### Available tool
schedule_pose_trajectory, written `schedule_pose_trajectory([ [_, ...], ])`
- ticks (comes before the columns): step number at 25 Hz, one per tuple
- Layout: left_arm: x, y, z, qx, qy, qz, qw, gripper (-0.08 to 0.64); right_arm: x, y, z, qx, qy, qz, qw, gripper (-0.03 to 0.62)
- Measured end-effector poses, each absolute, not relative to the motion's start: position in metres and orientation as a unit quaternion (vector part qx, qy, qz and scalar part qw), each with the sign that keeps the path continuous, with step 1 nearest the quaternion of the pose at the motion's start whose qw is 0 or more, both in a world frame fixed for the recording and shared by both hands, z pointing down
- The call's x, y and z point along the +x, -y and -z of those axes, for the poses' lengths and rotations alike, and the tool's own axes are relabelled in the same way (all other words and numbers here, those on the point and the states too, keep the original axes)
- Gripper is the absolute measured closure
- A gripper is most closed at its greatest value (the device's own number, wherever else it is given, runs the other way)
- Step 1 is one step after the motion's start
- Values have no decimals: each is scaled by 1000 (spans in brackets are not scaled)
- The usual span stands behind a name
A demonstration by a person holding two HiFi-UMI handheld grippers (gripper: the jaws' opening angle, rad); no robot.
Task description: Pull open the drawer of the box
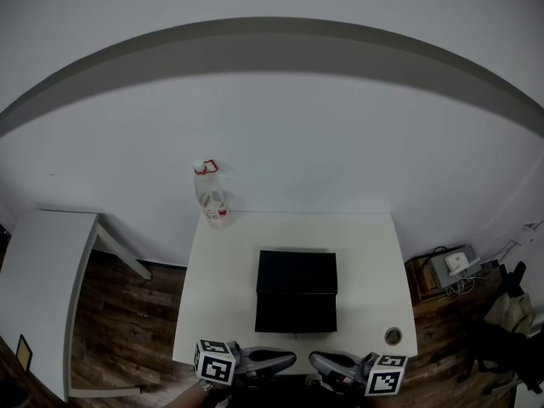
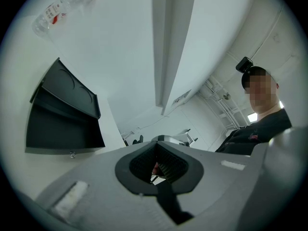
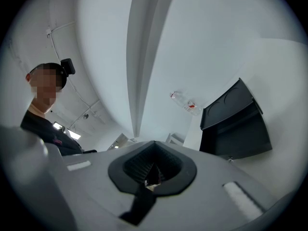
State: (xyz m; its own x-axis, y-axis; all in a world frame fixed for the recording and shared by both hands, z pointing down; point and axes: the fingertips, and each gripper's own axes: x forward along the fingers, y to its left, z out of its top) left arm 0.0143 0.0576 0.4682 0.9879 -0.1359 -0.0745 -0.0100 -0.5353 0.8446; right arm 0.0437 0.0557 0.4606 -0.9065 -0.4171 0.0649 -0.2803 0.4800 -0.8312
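Note:
A black box [image 1: 297,291] stands in the middle of the white table [image 1: 365,262], its drawer front [image 1: 296,313] facing me and pushed in. A small metal knob [image 2: 72,154] sits at the drawer's lower edge and shows too in the right gripper view [image 3: 230,159]. My left gripper [image 1: 289,359] and right gripper [image 1: 316,362] hover at the table's front edge, tips turned toward each other, short of the box. Both are shut with nothing between their jaws [image 2: 157,150] [image 3: 154,146]. The box lies to the left in the left gripper view [image 2: 62,119] and to the right in the right gripper view [image 3: 236,124].
A clear plastic bottle [image 1: 211,195] with a red cap stands at the table's back left corner. A small round object [image 1: 392,336] lies near the front right corner. A white side table [image 1: 42,287] is at the left, and boxes and cables [image 1: 455,266] are on the floor at the right.

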Motion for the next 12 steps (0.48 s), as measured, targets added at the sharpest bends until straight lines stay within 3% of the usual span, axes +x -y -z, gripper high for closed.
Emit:
schedule_pose_trajectory([
  [12,12,-58,-469,865,50,65,495,560,44,-53,-462,-205,-856,470,71,589],
])
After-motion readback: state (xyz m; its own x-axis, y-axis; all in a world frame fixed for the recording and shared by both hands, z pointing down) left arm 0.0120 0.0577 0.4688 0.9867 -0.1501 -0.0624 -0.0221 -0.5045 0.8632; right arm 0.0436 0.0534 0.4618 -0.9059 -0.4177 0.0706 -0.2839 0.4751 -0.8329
